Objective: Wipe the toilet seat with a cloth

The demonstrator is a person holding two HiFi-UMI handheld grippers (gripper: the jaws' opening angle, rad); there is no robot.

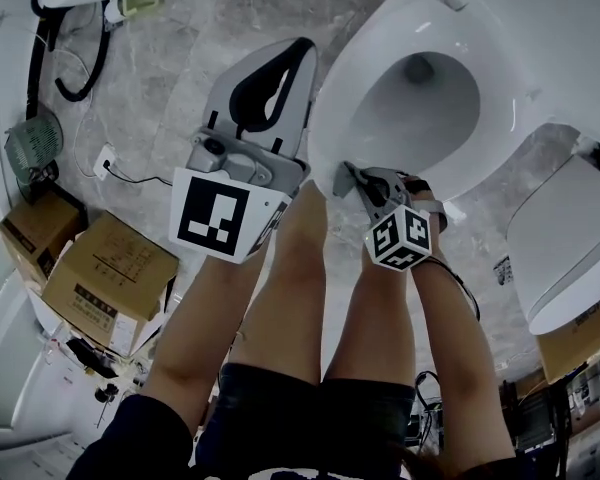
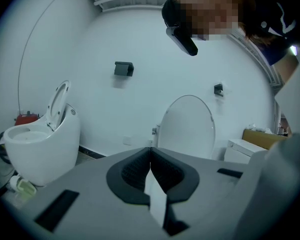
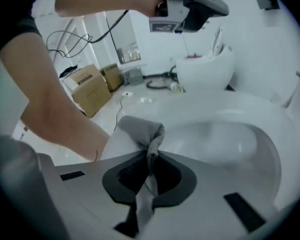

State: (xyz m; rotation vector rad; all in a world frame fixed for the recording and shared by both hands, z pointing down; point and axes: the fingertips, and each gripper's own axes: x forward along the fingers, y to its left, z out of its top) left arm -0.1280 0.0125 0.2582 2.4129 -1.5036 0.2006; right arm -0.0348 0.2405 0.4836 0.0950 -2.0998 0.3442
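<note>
Head view, toilet seat: a white oval ring around an open bowl, standing on the floor.
Head view, floor: grey veined marble running left of the toilet seat.
Head view, right gripper: its tips are at the front rim of the toilet seat.
Head view, left gripper: held over the floor just left of the toilet seat, not touching it.
Head view, cardboard boxes: on the floor, well to the left of the toilet seat.
Head view, second lid: white, just right of the toilet seat.
Left gripper view, left gripper: its jaws are pressed together with nothing between them.
Left gripper view, room: a plain white wall carries a small dark fixture; a raised lid and an egg-shaped toilet stand along it.
Right gripper view, right gripper: its jaws are clamped on the cloth.
Right gripper view, cloth: grey and bunched, lying at the near rim of the toilet seat.
Right gripper view, surface: the seat is glossy white, and the bowl inside it is smooth.
</note>
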